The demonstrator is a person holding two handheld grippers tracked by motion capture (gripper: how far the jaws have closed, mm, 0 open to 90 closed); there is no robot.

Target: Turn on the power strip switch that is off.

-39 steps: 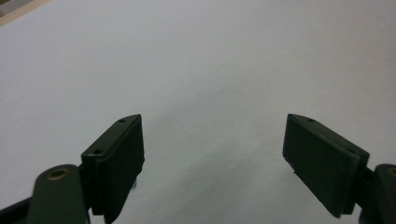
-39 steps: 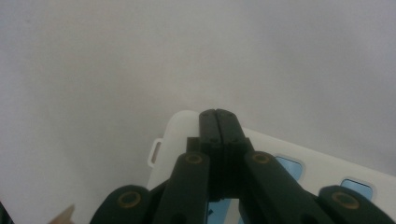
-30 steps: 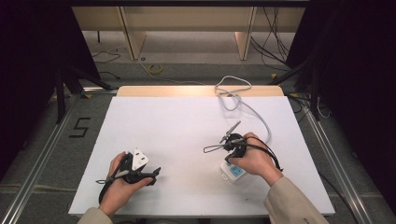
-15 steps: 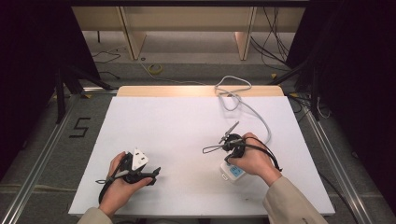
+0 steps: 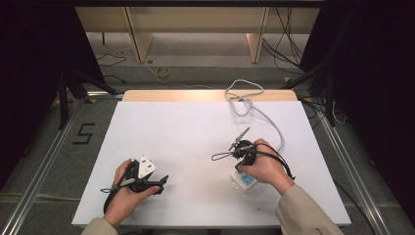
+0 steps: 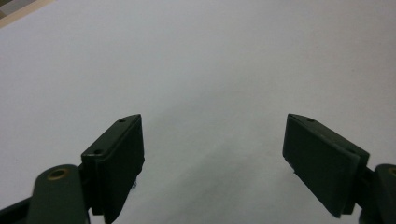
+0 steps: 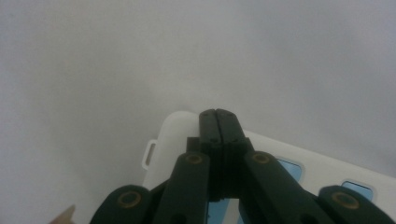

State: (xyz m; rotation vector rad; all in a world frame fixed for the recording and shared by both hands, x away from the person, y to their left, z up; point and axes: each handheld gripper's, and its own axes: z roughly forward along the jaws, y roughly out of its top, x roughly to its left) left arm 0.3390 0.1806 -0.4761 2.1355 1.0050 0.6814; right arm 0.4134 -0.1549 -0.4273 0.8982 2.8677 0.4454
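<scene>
While both hand-held grippers (image 5: pixel 147 178) stay put — power strip (image 5: pixel 243 181) unmoved.

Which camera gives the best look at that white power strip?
The right gripper view: the power strip shows close up, under the shut jaws. In the high view the power strip is small, half hidden by the right hand.

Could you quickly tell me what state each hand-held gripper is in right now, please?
Left hand-held gripper: open, nothing between its jaws.
Right hand-held gripper: closed, holding nothing, over the white power strip.
</scene>
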